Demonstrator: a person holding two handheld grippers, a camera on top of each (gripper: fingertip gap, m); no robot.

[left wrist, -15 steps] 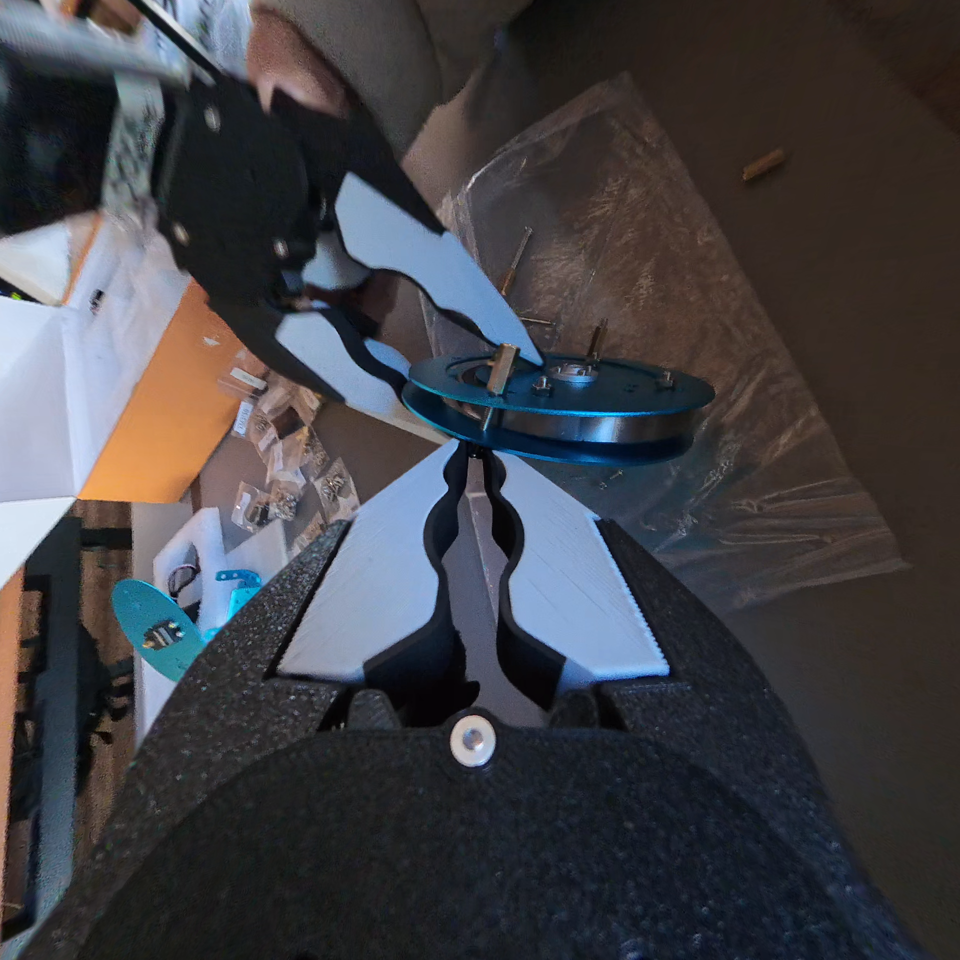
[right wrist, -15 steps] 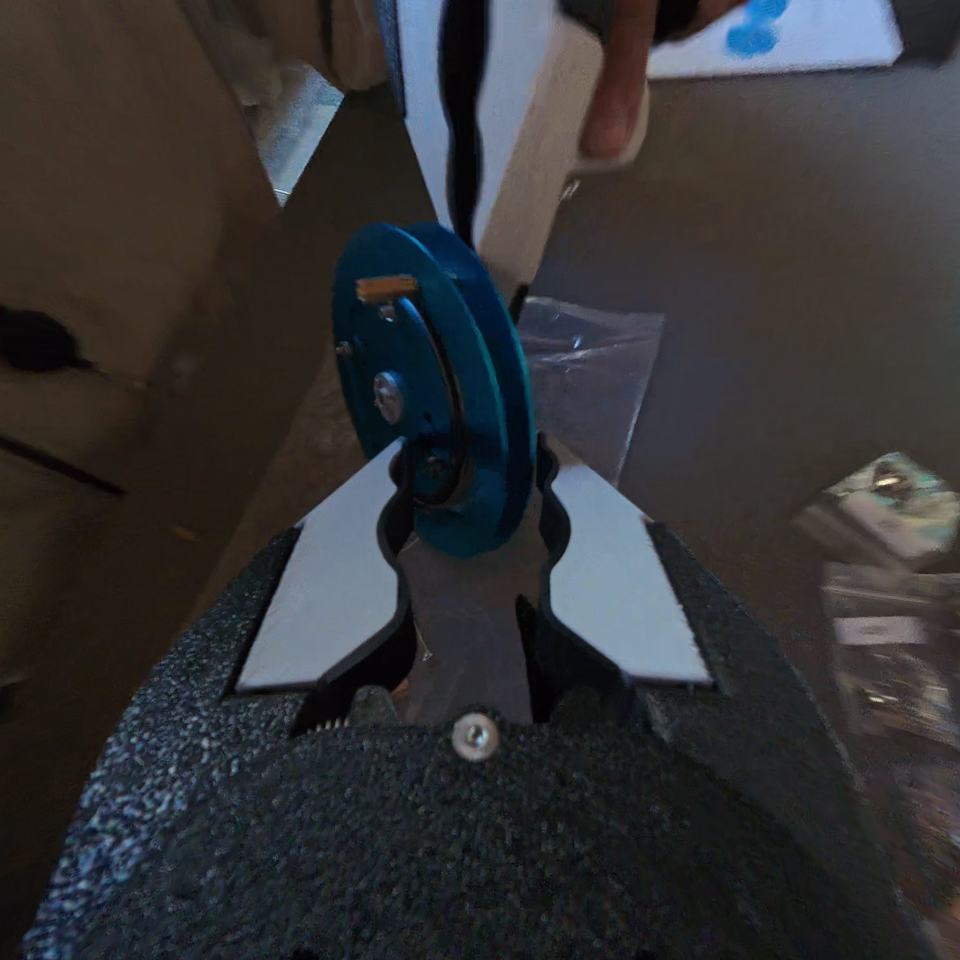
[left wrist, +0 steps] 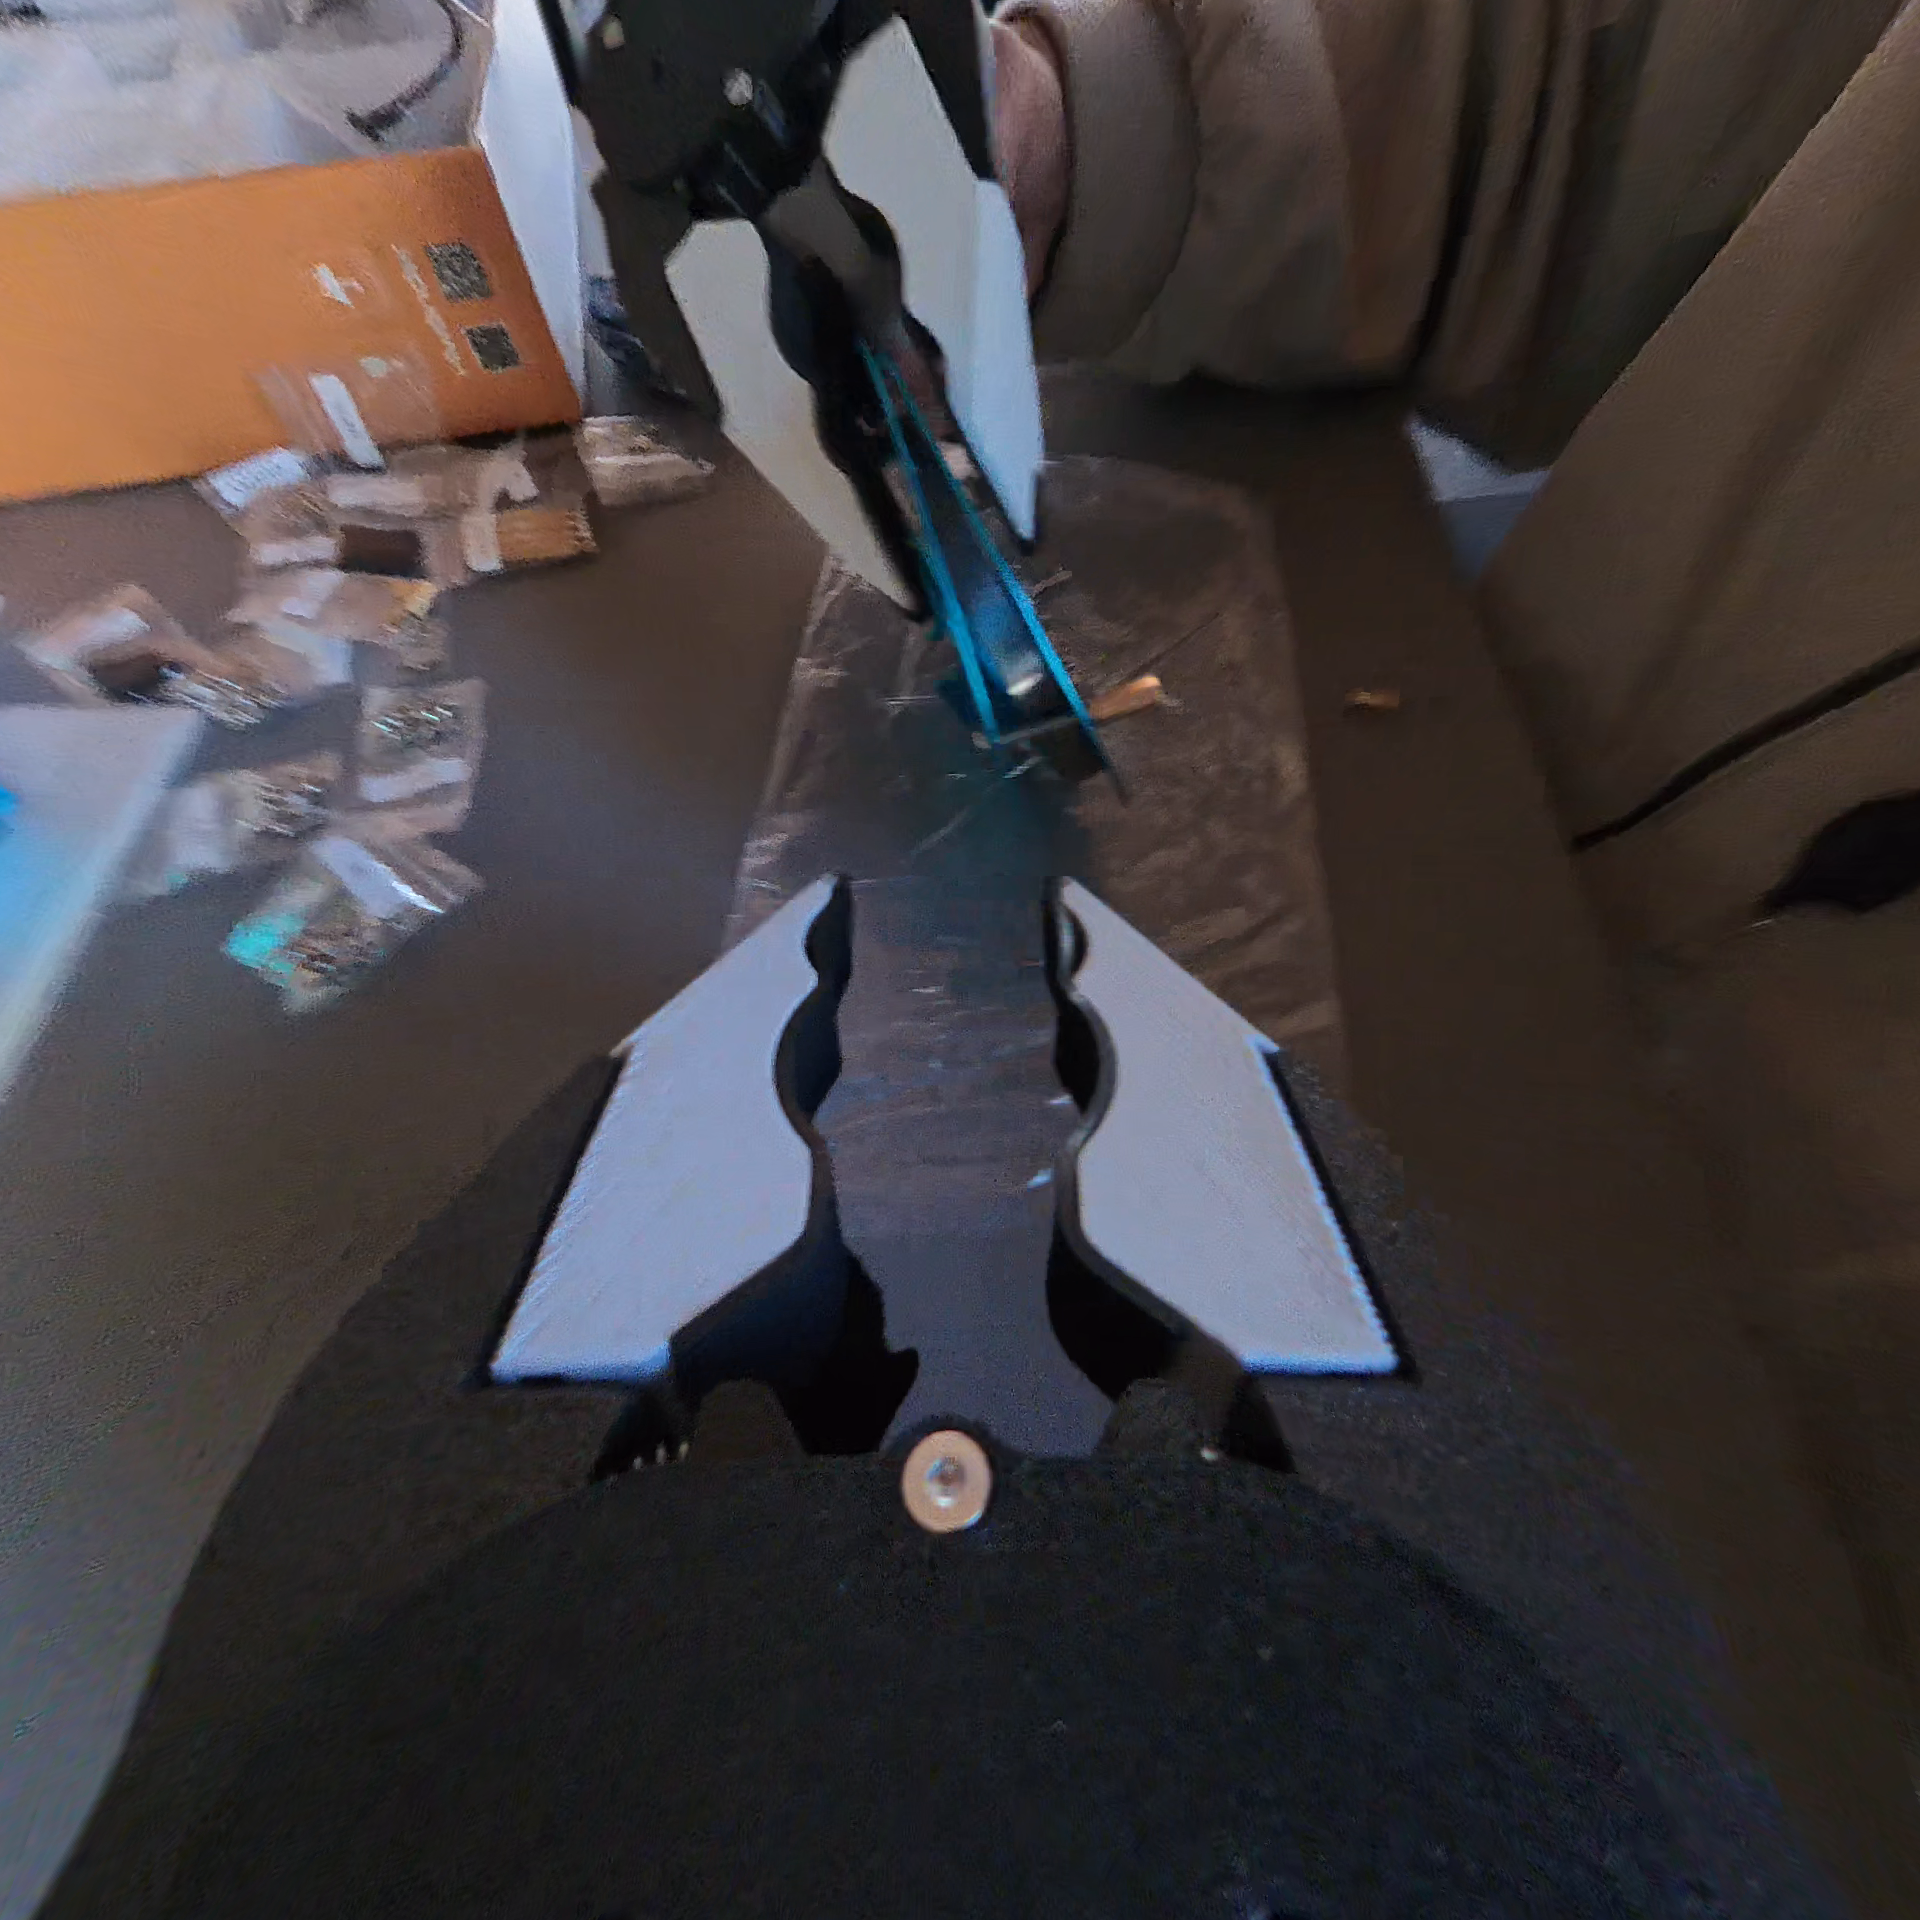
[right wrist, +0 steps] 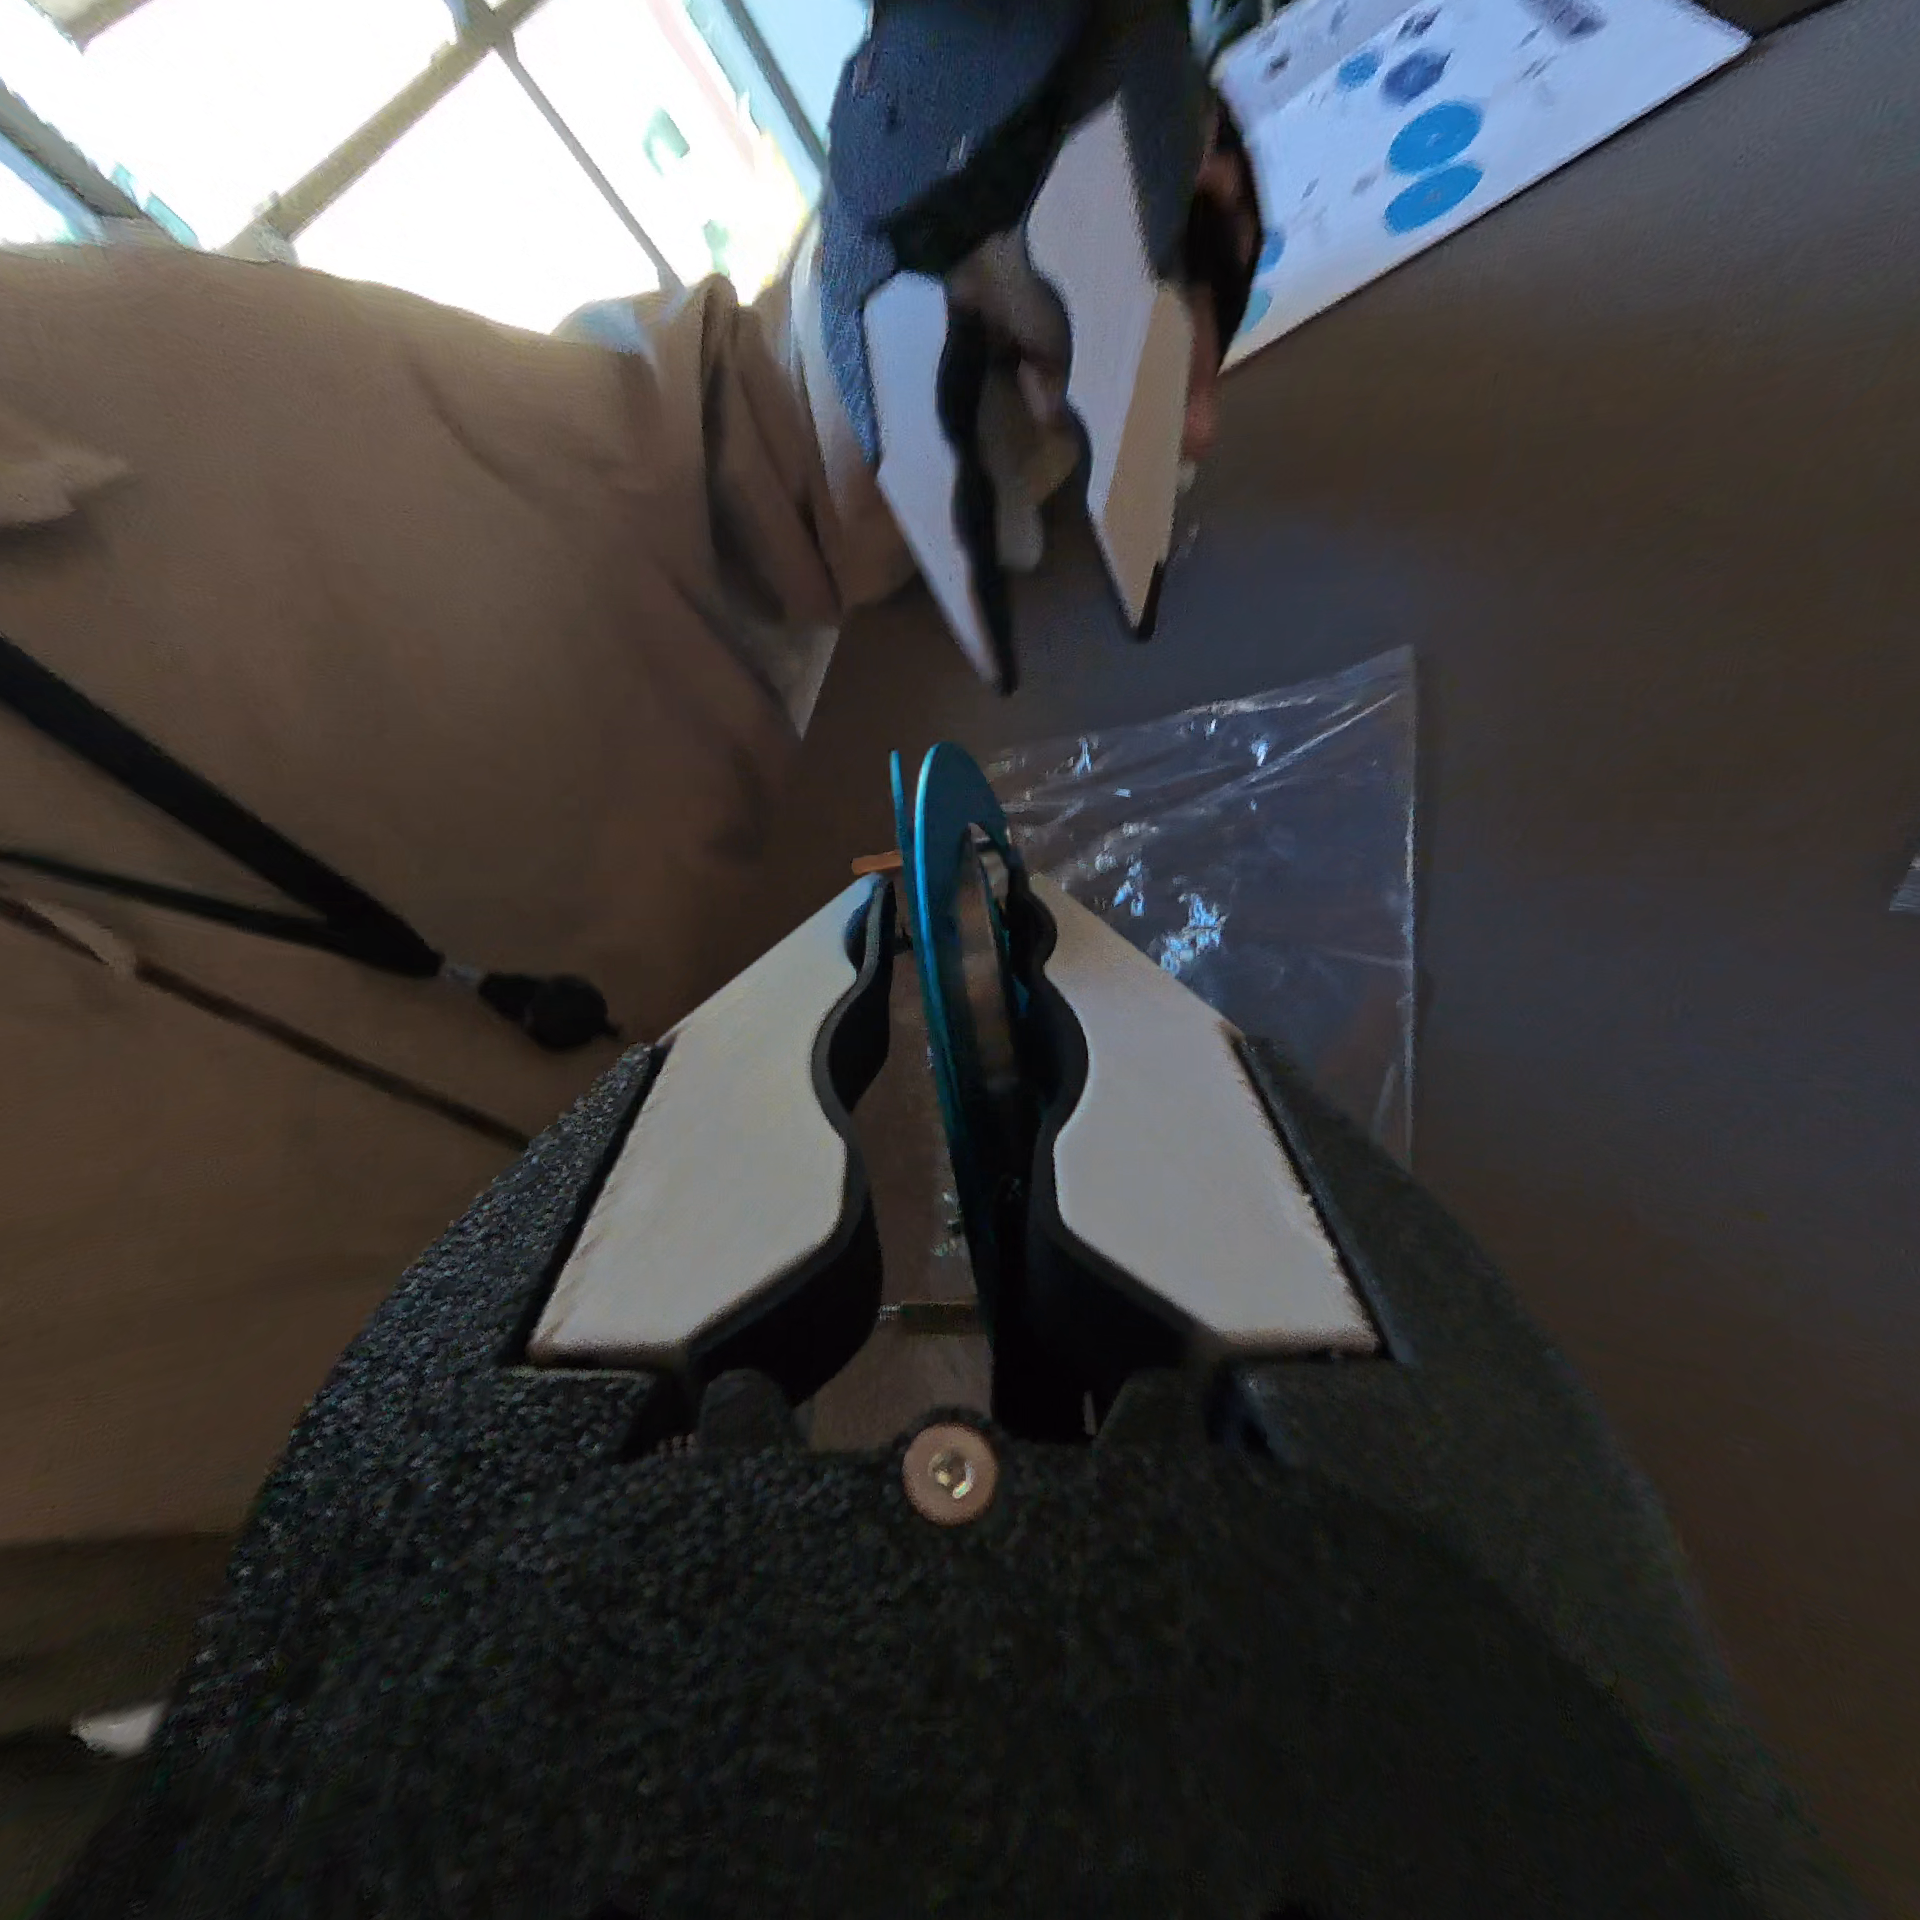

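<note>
**No legible writing**

Nothing can be read. The orange cardboard box [left wrist: 260,312] bears white marks and two square printed codes, all blurred. The white printed sheet with blue discs [right wrist: 1455,135] on the desk and the small clear packets [left wrist: 343,914] carry print too smeared to make out.

A blue pulley wheel [right wrist: 951,935] is showing between white fingers [right wrist: 727,1143] edged in black. An orange box [left wrist: 260,312] is sitting behind; a tan sleeve [left wrist: 1299,187] is showing beyond.
</note>
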